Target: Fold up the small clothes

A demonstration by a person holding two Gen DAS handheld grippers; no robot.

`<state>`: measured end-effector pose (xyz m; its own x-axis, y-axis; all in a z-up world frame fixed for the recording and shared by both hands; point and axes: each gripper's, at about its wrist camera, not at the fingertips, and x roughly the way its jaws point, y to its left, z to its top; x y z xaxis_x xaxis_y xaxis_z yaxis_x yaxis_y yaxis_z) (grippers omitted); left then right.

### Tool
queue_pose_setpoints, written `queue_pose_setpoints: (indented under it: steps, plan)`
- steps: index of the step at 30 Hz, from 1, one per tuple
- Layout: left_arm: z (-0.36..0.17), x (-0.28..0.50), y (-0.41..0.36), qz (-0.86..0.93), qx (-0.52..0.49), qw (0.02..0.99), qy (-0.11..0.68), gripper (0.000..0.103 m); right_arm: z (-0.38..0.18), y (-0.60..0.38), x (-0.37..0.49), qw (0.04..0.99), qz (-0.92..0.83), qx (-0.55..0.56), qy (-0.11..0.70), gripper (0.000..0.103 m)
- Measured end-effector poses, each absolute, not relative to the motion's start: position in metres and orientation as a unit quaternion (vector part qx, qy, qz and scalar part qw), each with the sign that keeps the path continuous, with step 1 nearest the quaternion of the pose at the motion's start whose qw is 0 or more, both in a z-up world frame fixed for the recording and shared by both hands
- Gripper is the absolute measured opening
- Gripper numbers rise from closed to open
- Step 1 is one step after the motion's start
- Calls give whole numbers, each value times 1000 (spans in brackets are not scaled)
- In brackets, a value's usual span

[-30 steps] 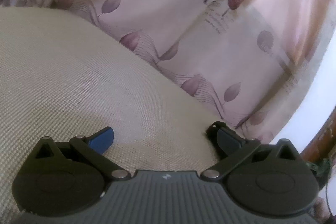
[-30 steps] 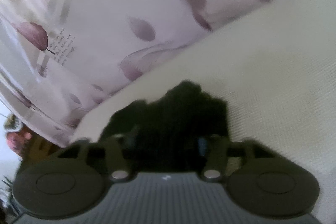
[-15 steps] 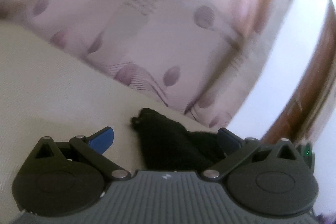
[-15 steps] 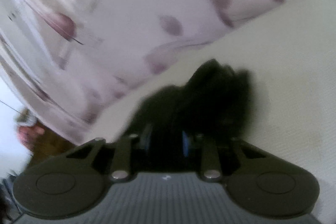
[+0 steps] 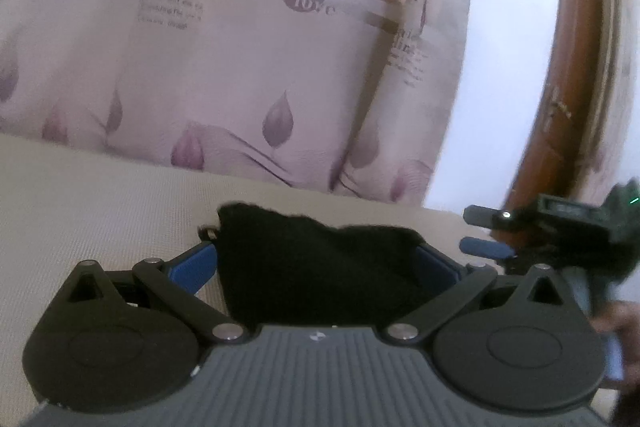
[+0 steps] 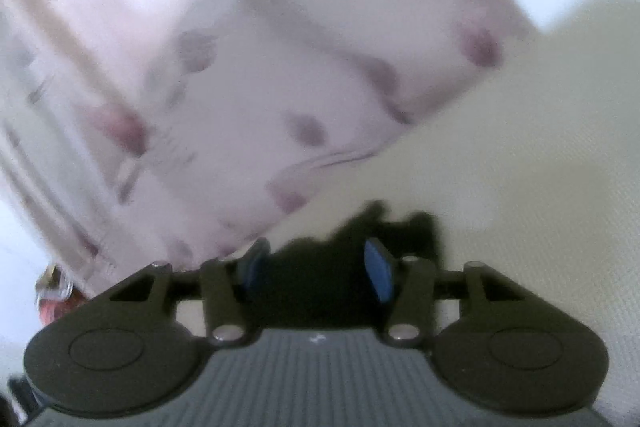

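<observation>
black garment [image 5: 316,267] between my jaws, 6 o'clock on the beige surface [image 5: 100,203]

soft, light, limp. left gripper [image 5: 316,263] wide open around it; right gripper [image 6: 316,267] half open, just reopened, cloth between, not pinched. i'd take an edge.

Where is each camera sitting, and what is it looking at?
Left wrist: sits on the left gripper, facing the black cloth and leaf curtain; the right gripper pokes in at right.
Right wrist: sits on the right gripper, looking over the cloth.
Both show the cloth, curtain and beige surface.
</observation>
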<state>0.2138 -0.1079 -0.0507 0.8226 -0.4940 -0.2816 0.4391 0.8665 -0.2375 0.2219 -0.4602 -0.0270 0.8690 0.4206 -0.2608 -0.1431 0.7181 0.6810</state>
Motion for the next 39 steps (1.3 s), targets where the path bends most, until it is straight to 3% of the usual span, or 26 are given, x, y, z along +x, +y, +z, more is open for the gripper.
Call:
queue_pose_setpoints:
  steps: [7,9,10,20,26,29,32,39]
  plan:
    - [-50,238,-138,-179,-21,965,192,94,-33,-401,244,928,156,191,279,49]
    - [-61,245,-145,-158,19,963,215,80,-44,-394,241,936,124,142,298,49]
    - [-67,248,-144,-155,24,961,229,78,-50,-393,238,937,109,116,310,49]
    - [-91,232,-119,-163,-8,953,257,79,-59,-399,219,936,118,122,309,52]
    - [-91,237,-118,-150,-21,951,270,90,-26,-385,204,961,111,97,233,52]
    - [-90,238,-121,-141,-13,952,271,93,-25,-372,214,961,113,58,245,52]
    - [-90,239,-123,-133,-6,952,274,97,-52,-364,222,947,97,19,306,55]
    - [-89,240,-127,-118,7,954,276,101,-64,-368,216,952,90,34,289,62]
